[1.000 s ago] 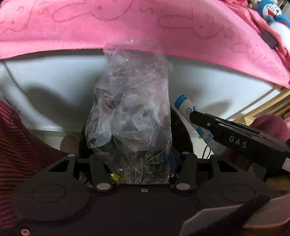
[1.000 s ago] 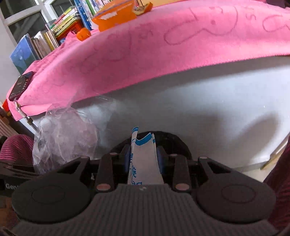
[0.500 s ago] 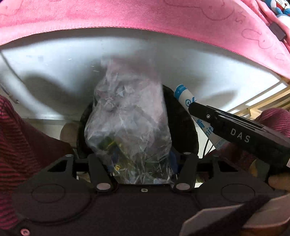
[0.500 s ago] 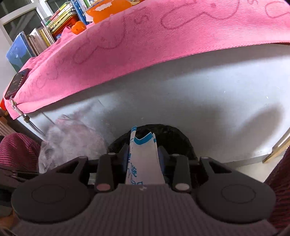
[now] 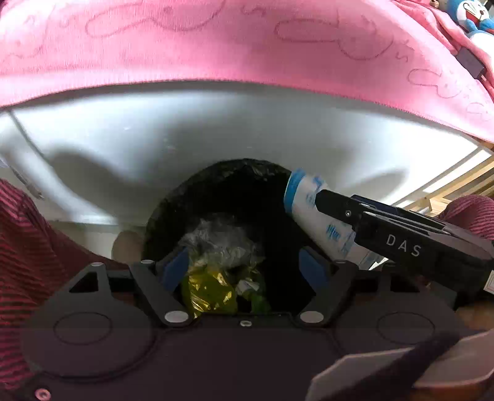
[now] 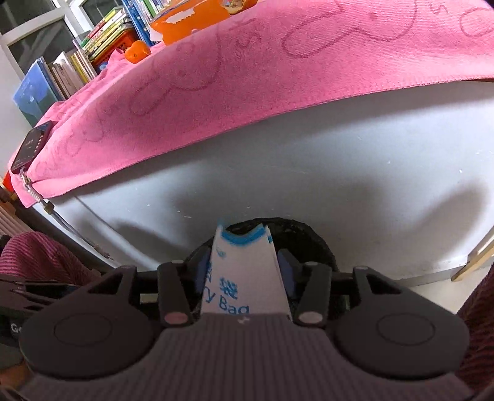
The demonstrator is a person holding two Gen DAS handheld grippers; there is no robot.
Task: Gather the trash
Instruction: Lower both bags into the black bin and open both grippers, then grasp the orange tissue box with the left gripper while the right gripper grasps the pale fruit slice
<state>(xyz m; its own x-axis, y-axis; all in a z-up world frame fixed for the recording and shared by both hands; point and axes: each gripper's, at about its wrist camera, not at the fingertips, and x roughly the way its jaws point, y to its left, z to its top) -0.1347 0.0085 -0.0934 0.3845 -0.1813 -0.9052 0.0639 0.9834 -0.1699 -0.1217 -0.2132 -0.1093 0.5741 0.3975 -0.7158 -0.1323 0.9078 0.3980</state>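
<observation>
Both sets of jaws have just been opening: left gripper (image 5: 244, 265) stands apart over the crumpled clear bag (image 5: 222, 243) in the black-lined bin (image 5: 173, 209), right gripper (image 6: 244, 268) loosening around the white-and-blue bag (image 6: 244, 271).

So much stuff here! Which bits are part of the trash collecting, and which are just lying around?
Part of the job:
- black-lined round trash bin
- crumpled clear plastic bag, dropped in the bin
- white-and-blue paper bag between the right gripper's fingers

Lying about:
- pink towel
- books
- orange box
- dark phone
</observation>
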